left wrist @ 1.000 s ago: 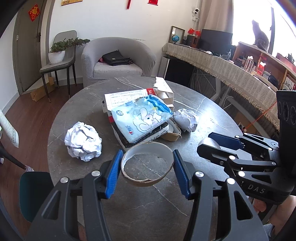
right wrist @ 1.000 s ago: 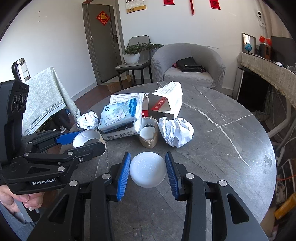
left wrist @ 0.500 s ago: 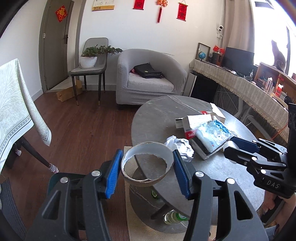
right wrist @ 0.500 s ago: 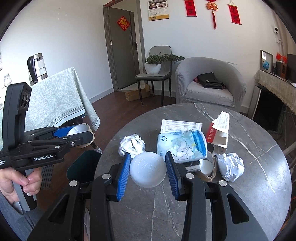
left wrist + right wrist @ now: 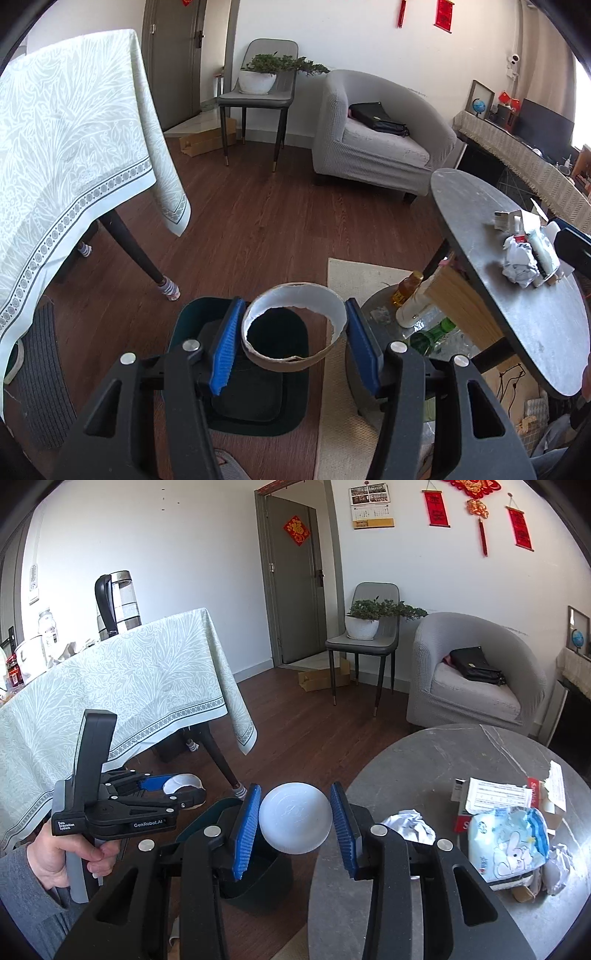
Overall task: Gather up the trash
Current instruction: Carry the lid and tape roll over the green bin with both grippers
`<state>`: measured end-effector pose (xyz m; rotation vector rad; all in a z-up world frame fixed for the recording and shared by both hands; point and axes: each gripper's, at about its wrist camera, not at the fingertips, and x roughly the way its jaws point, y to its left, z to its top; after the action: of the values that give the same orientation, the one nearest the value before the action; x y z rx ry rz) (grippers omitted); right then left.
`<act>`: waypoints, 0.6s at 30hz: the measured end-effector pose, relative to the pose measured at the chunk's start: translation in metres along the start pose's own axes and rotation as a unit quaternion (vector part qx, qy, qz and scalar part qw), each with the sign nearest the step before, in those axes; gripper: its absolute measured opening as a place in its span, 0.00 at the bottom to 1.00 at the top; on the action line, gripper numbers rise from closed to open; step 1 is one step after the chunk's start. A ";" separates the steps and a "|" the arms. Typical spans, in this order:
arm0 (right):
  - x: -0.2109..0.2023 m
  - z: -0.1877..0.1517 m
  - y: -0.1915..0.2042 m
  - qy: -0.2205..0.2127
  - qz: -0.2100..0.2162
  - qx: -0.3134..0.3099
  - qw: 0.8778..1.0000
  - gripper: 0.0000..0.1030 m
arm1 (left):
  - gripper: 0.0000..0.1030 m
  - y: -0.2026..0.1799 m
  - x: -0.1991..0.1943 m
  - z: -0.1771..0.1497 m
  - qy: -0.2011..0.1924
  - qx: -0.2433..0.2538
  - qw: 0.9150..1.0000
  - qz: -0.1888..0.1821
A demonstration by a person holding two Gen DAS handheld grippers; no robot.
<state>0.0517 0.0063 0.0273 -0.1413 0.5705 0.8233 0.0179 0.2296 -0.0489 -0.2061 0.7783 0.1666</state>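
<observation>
The left gripper (image 5: 293, 338) is clamped on a torn paper ring (image 5: 294, 328), its blue pads pressing the ring's two sides, and it hangs over the open mouth of a dark bin (image 5: 240, 373) on the wooden floor (image 5: 258, 221). Through the ring, the black inside of the bin shows. The bin sits on the floor between a cloth-covered table (image 5: 74, 155) on the left and the round grey table (image 5: 517, 295) on the right, with a beige rug (image 5: 354, 280) running under its right side.

The right gripper (image 5: 294, 818) is closed around a white plastic ball (image 5: 294, 818) (translucent, squeezed on both sides) and is held just off the round table's left edge, above the bin (image 5: 255, 878). The left gripper (image 5: 177, 794) appears to its left, held in a hand (image 5: 70, 853).

Still lying on the round table (image 5: 424, 760), toward its right side: a crumpled paper wad (image 5: 408, 825) near the left rim, a blue and white wrapper (image 5: 508, 843), and a torn cardboard box (image 5: 495, 797). Bottles stand under that table (image 5: 410, 295). The floor toward the armchair (image 5: 376, 136) and the door lies open.
</observation>
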 end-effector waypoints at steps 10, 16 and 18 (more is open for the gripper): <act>0.072 -0.003 0.057 0.056 0.042 -0.015 0.997 0.38 | 0.56 0.061 0.045 -0.032 0.077 -0.030 0.996 0.017; 0.118 -0.017 0.073 0.113 0.047 -0.003 0.993 0.38 | 0.56 0.079 0.075 -0.046 0.113 -0.048 0.992 0.015; 0.133 -0.023 0.074 0.132 0.047 0.005 0.990 0.38 | 0.56 0.084 0.087 -0.052 0.128 -0.056 0.990 0.014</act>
<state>0.0603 0.1363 -0.0555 -0.2178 0.8361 0.8999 0.0247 0.3044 -0.1569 -0.3268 1.0284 0.2131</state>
